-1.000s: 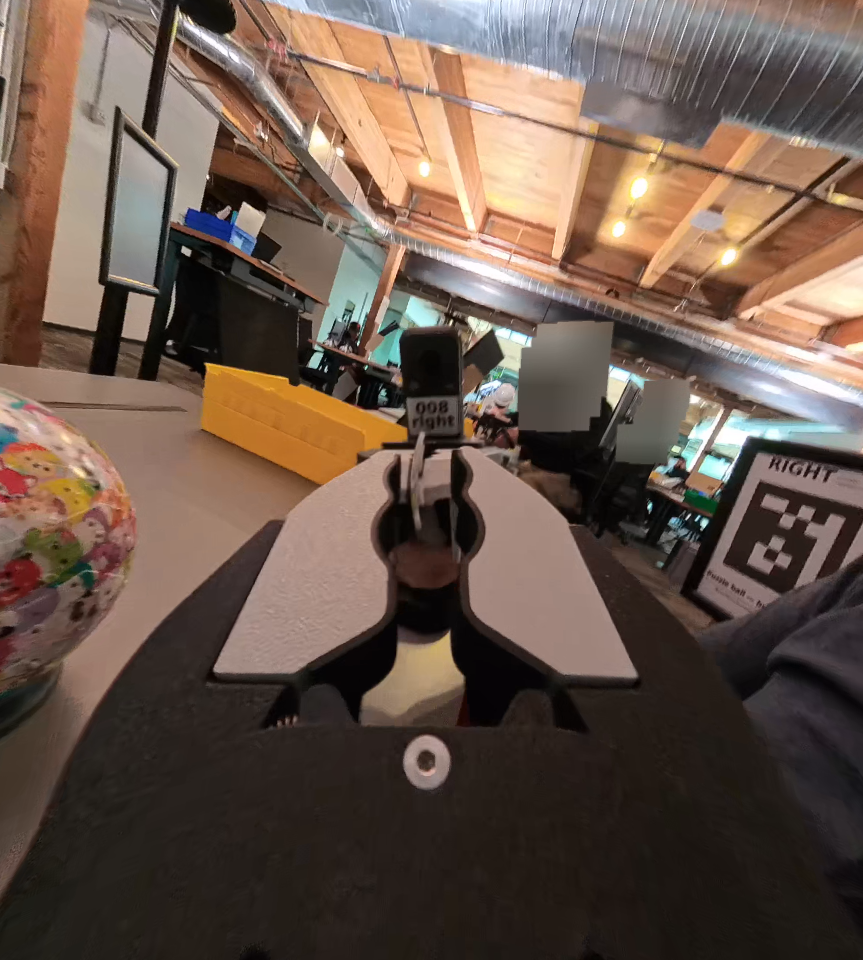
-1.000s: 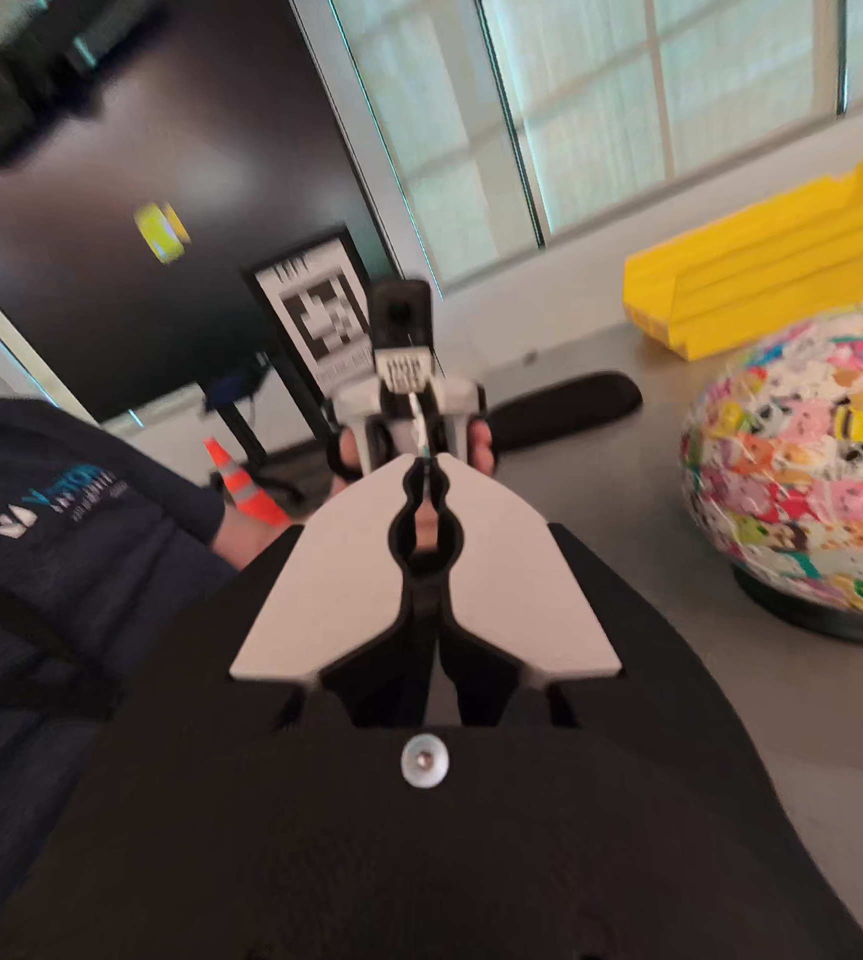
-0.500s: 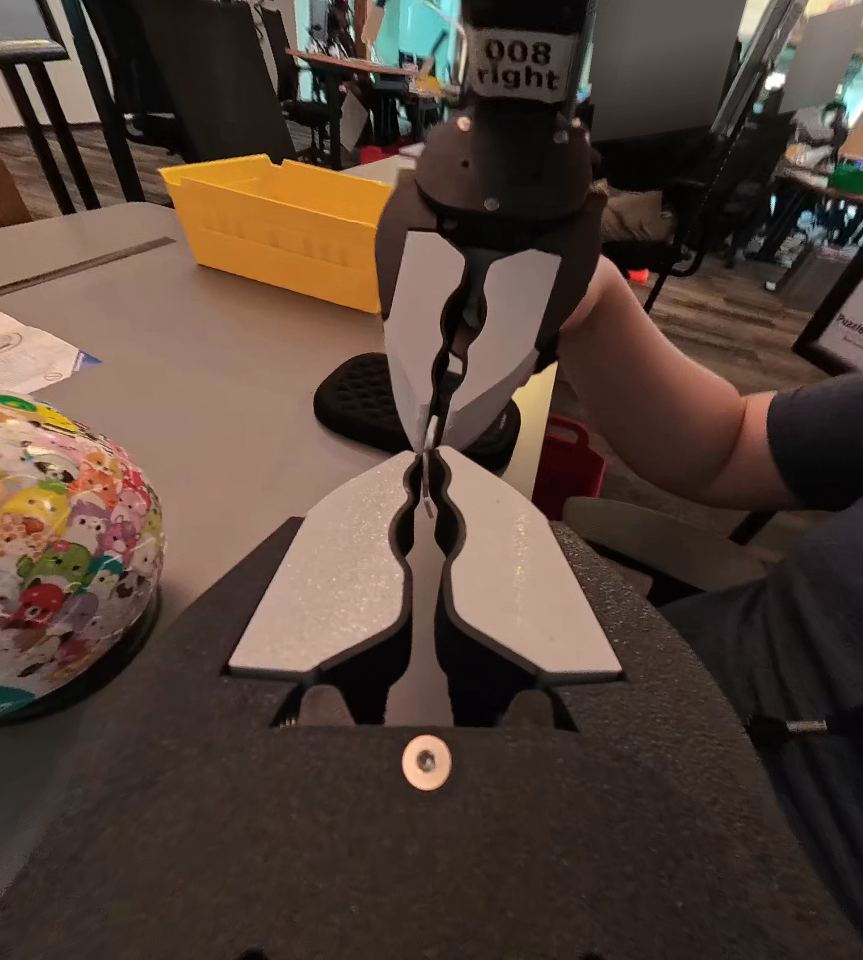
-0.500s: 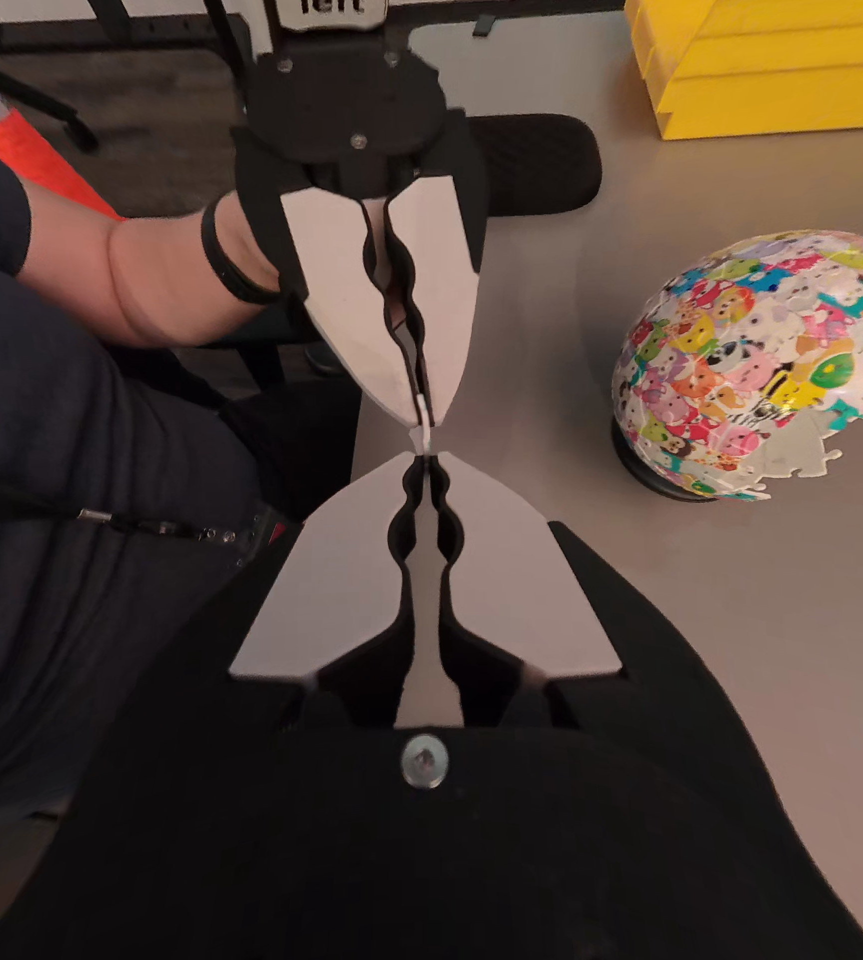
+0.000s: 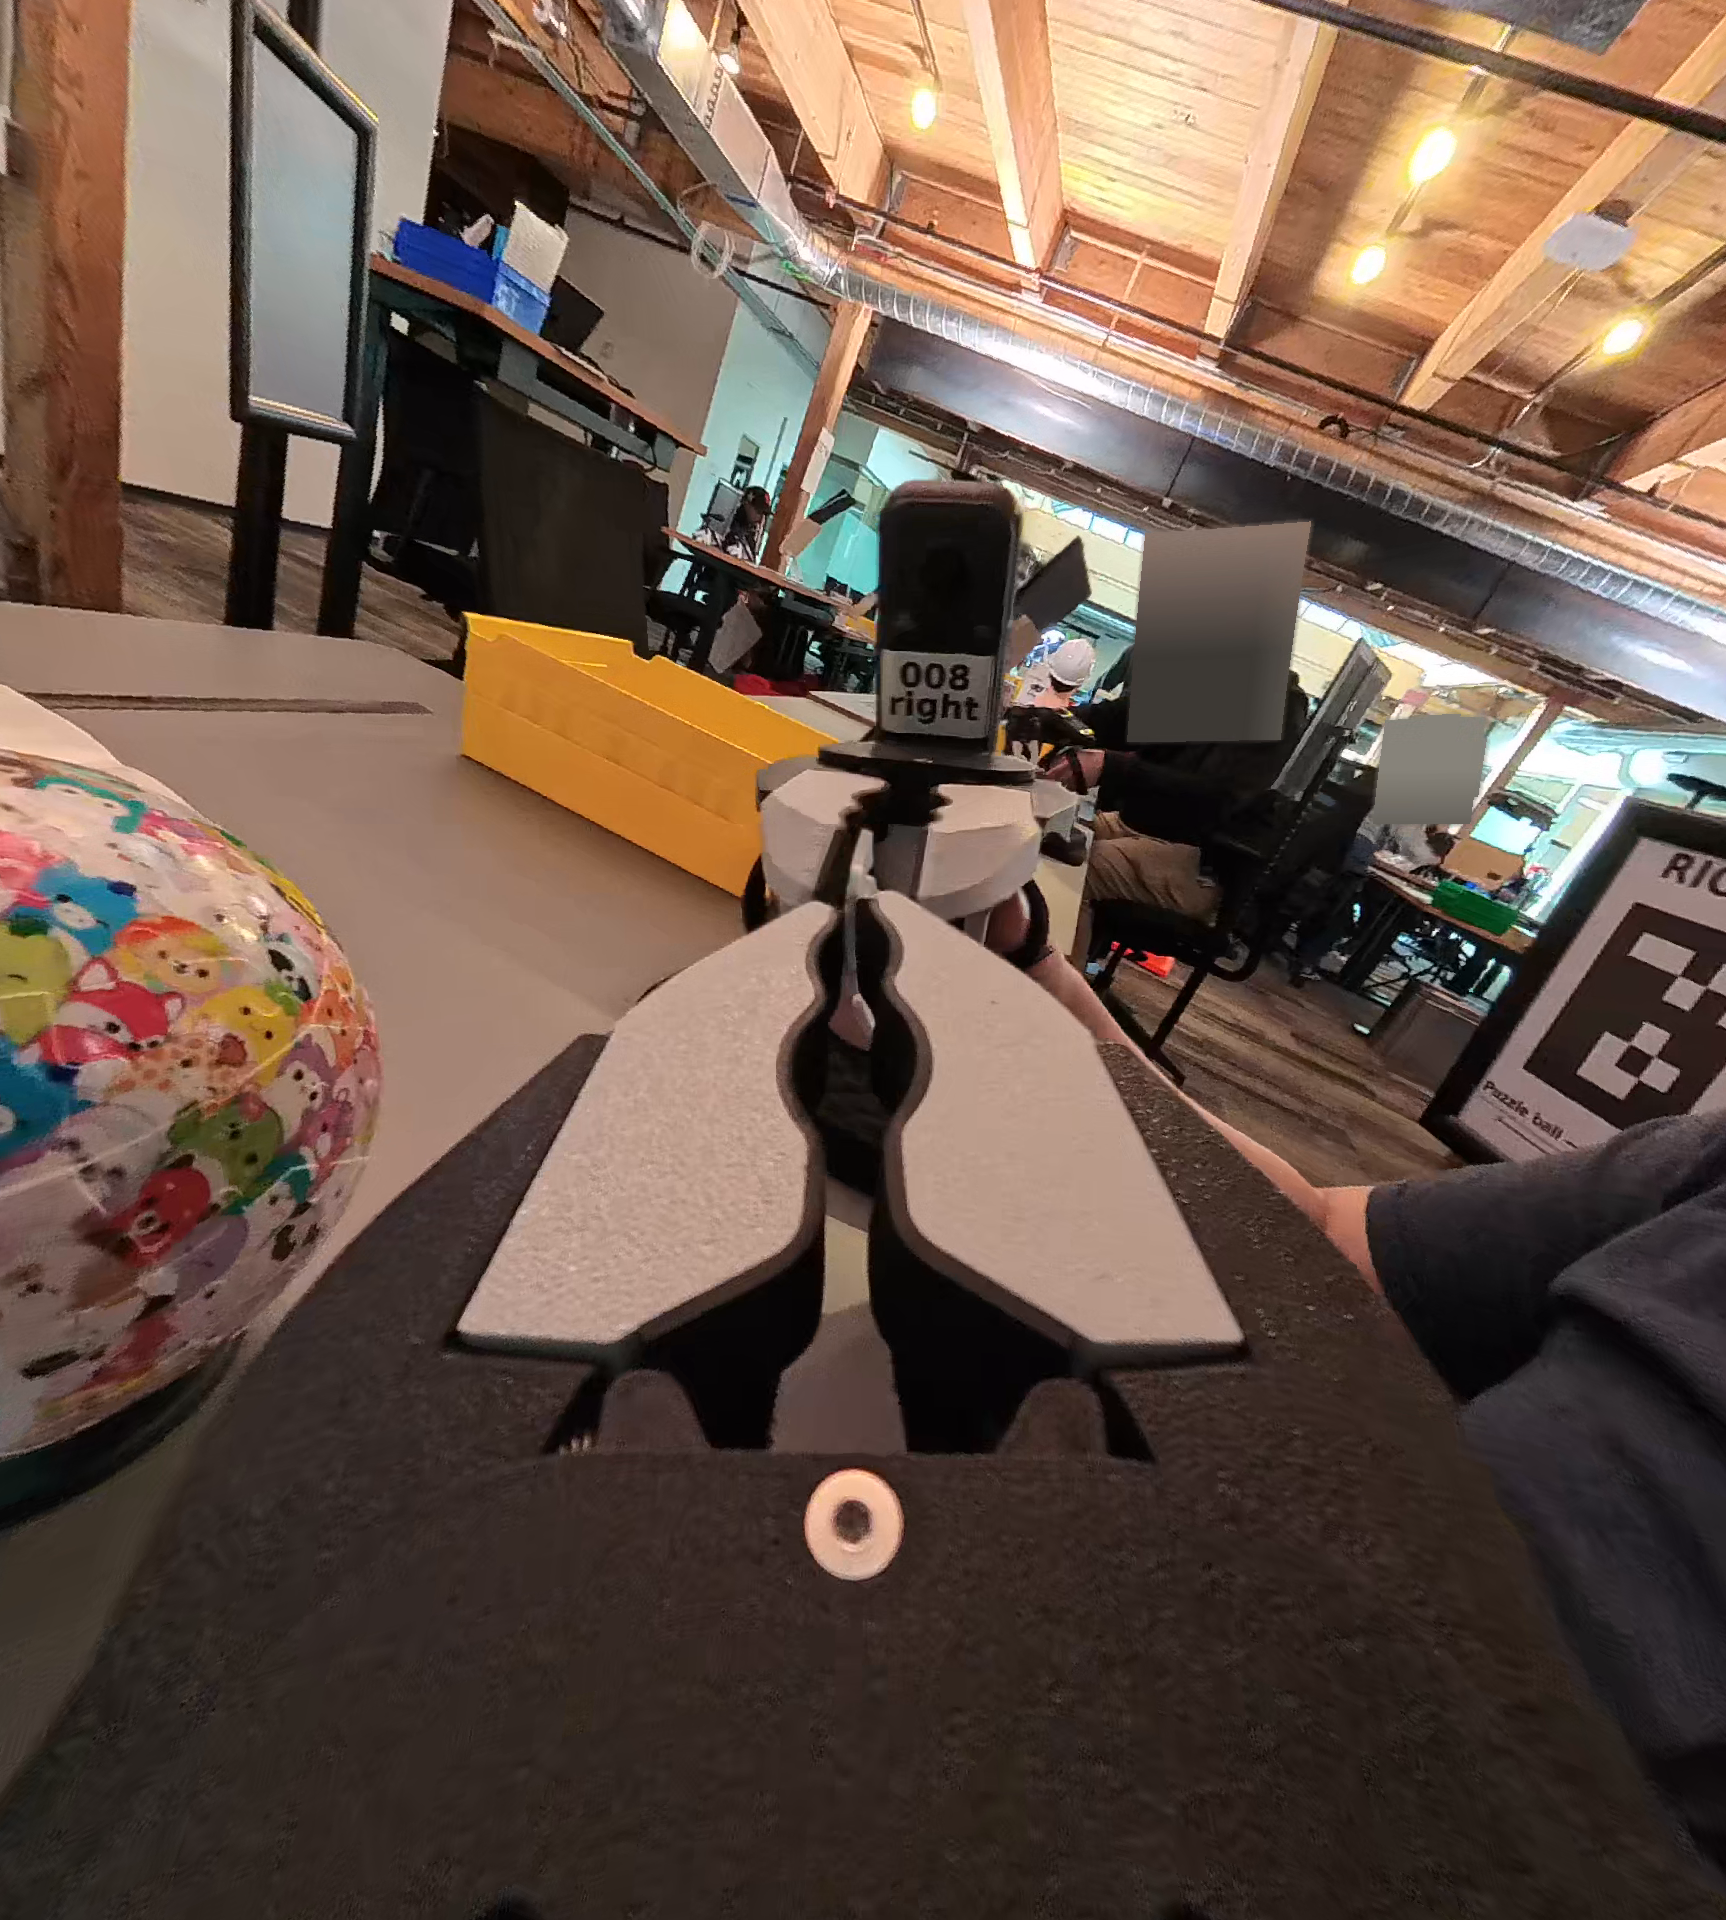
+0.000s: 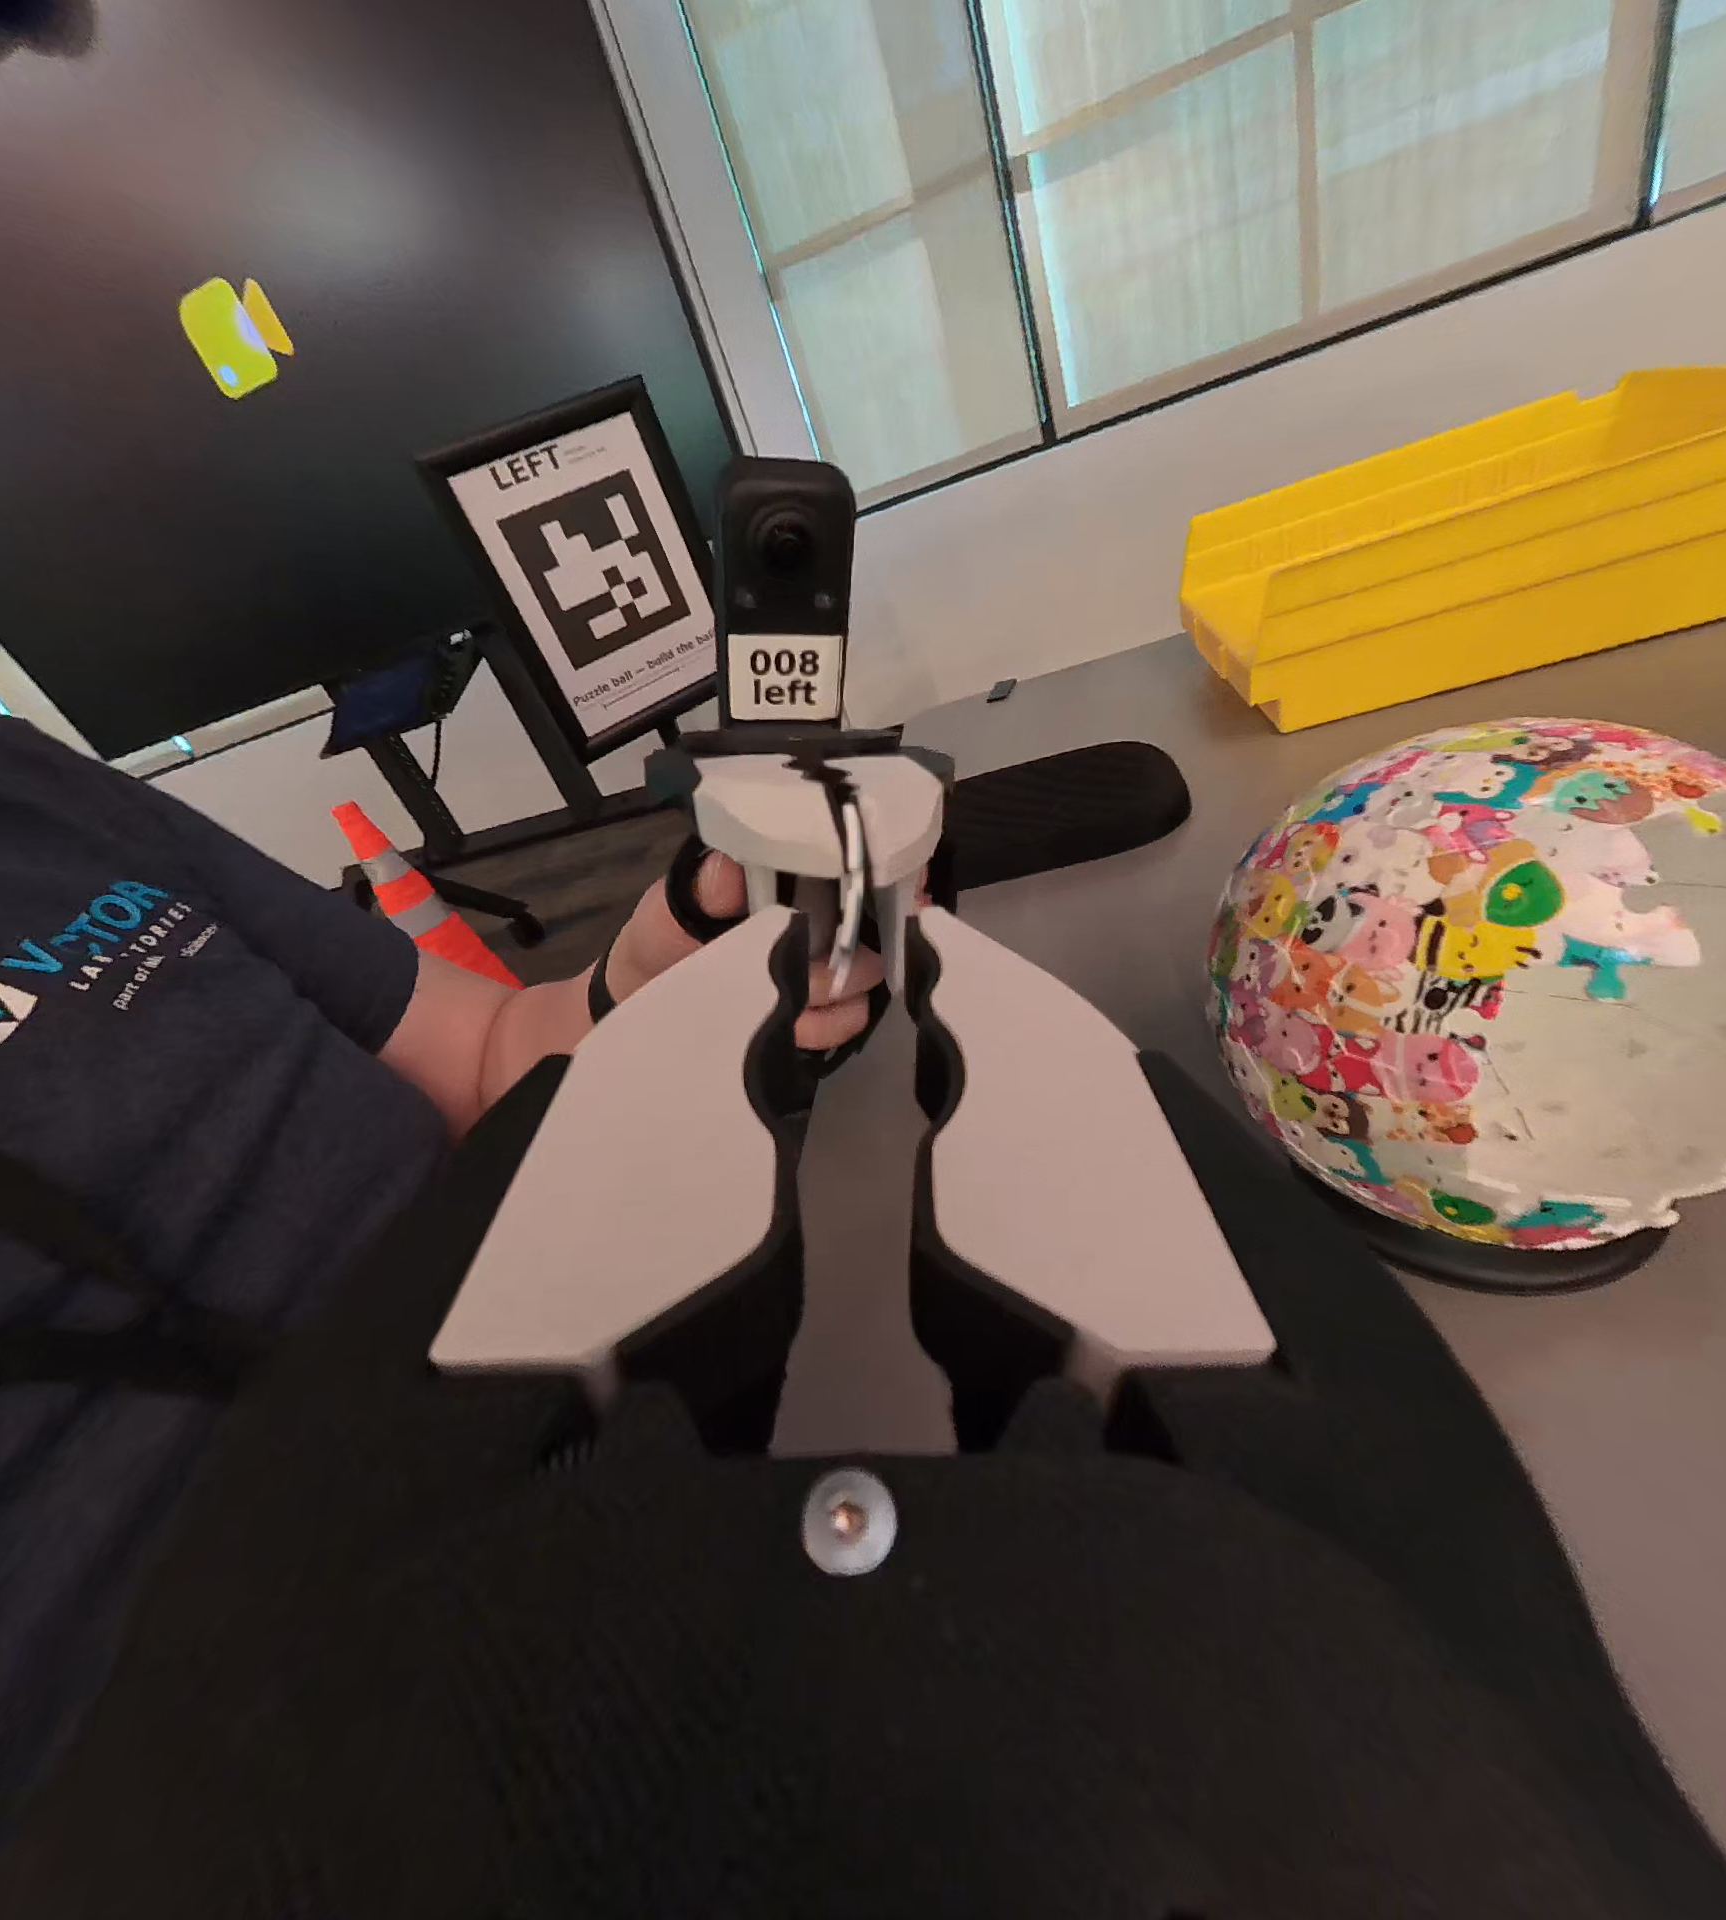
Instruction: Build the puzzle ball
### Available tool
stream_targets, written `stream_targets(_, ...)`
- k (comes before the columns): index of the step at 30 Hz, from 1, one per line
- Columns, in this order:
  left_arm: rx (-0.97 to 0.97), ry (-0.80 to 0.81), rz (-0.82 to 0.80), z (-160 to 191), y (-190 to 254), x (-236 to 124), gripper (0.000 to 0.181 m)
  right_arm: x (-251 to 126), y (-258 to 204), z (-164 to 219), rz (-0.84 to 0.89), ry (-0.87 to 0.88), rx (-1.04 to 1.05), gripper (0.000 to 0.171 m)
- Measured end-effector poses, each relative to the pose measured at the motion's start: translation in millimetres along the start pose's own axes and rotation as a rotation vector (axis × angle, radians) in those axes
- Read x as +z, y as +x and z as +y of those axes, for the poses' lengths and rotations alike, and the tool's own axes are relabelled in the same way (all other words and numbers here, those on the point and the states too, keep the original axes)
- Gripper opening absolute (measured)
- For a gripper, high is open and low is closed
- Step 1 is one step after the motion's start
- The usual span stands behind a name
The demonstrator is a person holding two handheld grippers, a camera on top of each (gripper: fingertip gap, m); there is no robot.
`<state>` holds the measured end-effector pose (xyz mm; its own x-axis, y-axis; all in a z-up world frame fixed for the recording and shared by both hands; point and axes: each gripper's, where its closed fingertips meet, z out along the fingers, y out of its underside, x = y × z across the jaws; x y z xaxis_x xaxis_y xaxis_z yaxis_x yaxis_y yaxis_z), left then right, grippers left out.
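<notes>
From my left wrist view, warm ceiling lamps (image 5: 1430, 156) glare against the wooden beams; both feeds are sharp. My right wrist view gets cool daylight through the windows (image 6: 1150, 208). Wide-angle bending curves straight lines near every edge, and soft shadows sit under the puzzle ball (image 6: 1482, 987).

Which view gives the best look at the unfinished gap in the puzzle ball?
The right wrist view: the puzzle ball sits whole on its black stand, its grey unfilled area with jagged edges facing the camera. The left wrist view shows the ball cropped at the frame edge, only its finished side.
</notes>
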<state>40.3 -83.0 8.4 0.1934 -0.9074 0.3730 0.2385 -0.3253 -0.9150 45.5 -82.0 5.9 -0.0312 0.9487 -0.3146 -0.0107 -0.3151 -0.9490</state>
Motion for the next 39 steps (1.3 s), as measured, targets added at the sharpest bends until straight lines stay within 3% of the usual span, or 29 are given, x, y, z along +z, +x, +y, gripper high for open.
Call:
stream_targets(8, 0.036, -0.013, 0.025, 1.4, -6.9, 6.9, 0.004, -3.8, 13.0, 3.2, -0.01, -0.093, -0.02, 0.003)
stream_targets(11, 0.206, -0.016, -0.106, -18.0, -22.5, -11.0, 0.039, -28.4, 24.8, -26.8, 0.023, -0.072, -0.003, 0.002)
stream_targets(13, 0.36, -0.02, -0.256, -35.9, -41.6, -32.3, 0.072, -54.6, 49.7, -51.6, 0.116, -0.063, 0.052, 0.002)
stream_targets(15, 0.504, -0.035, -0.369, -46.2, -58.2, -51.2, 0.084, -76.8, 79.0, -62.2, 0.194, -0.073, 0.105, 0.003)
stream_targets(20, 0.582, -0.085, -0.419, -33.7, -93.8, -56.2, 0.115, -71.5, 143.5, -21.2, 0.254, -0.1, 0.462, 0.003)
stream_targets(26, 0.631, -0.255, -0.336, -4.2, -128.3, -36.3, 0.126, -44.8, 171.9, 17.0, 0.262, -0.069, 0.672, 0.003)
stream_targets(29, 0.592, -0.332, -0.261, 5.9, -137.3, -31.7, 0.126, -45.3, 174.9, 39.5, 0.334, -0.215, 0.653, 0.003)
stream_targets(39, 0.625, -0.398, -0.194, -5.9, -152.1, -20.7, 0.128, -27.7, 183.5, 42.5, 0.331, -0.435, 0.756, 0.003)
